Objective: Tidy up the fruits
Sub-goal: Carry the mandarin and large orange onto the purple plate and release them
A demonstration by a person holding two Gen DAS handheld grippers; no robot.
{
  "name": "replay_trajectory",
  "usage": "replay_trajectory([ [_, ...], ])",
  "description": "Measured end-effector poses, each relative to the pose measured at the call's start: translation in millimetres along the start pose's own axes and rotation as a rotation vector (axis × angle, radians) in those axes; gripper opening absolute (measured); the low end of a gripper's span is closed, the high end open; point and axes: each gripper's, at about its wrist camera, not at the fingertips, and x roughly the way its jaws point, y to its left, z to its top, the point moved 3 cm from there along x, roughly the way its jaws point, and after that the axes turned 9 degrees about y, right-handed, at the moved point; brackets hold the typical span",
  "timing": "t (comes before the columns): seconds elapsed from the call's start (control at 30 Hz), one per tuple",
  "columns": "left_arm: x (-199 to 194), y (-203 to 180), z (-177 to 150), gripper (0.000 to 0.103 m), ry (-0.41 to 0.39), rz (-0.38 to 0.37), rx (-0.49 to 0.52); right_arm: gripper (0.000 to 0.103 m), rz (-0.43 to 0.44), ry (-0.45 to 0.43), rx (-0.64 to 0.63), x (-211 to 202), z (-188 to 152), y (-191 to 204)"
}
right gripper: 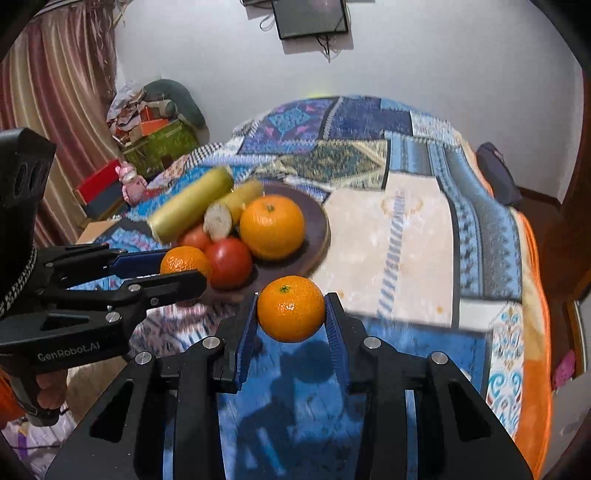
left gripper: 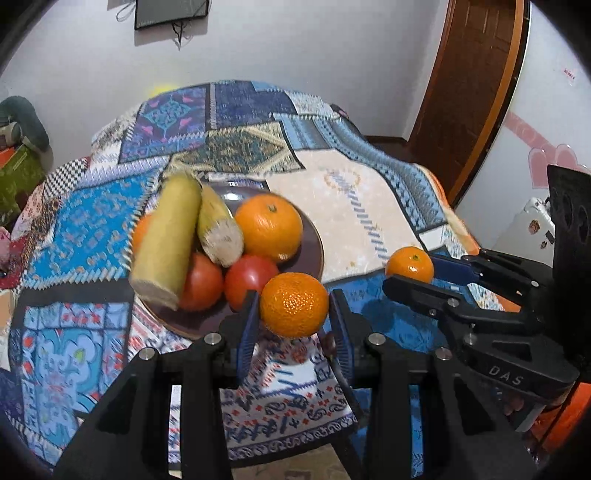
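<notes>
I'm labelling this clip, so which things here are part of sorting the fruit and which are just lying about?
Job: left gripper holding a mandarin; right gripper holding another mandarin; plate with orange, tomatoes, corn.

Lying about: quilt, boxes, pink toy, wall screen.

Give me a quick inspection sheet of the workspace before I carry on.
Surface: patchwork cloth covers the table.
Job's things: dark plate holds a big orange, two tomatoes and two corn cobs.
Clutter: nothing seen on the cloth.
Grippers: left gripper grips one mandarin; right gripper grips another mandarin.
Cables: wires dangle under the wall frame.
Surroundings: boxes, curtain, wooden door.
</notes>
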Motion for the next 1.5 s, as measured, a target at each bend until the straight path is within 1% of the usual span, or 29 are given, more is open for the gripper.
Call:
replay_trajectory([
  [0.4, -23.3, 22.0, 47.6, 0.038, -0.081, 0.036, -0.004, 0.033, 0.003, -0.069, -0.023, 4.0, 44.9, 10.3],
  [0.57, -23.4, 31.4, 65.4, 0.038, -0.100, 0.071, -0.001, 0.033, 0.013, -0.080, -0.022, 12.8, 59.7, 12.8],
  [0.8, -5.6, 43.3, 84.5, 0.038, -0.080, 0.065, -0.026, 0.033, 0.004, -0.068, -0.018, 35.2, 79.3, 10.1],
  [0.9, 5.0, 48.9, 92.3, 0.038, -0.066, 0.065, -0.036, 0.033, 0.010, -0.053, -0.013, 44.1, 84.4, 7.4],
  [1.07, 20.5, 57.3, 103.9, 0.038, -0.046, 0.063, -0.045, 0.033, -0.009, -0.039, -0.029, 55.8, 90.6, 6.3],
  [1.33, 37.9, 67.6, 110.2, 0.038, -0.024, 0.078, -0.054, 0.033, -0.008, -0.016, -0.051, 72.1, 96.4, 9.8],
  [1.5, 44.2, 68.4, 112.3, 0.038, -0.020, 0.067, -0.049, 0.033, -0.016, -0.004, -0.079, 83.0, 98.6, 15.3],
])
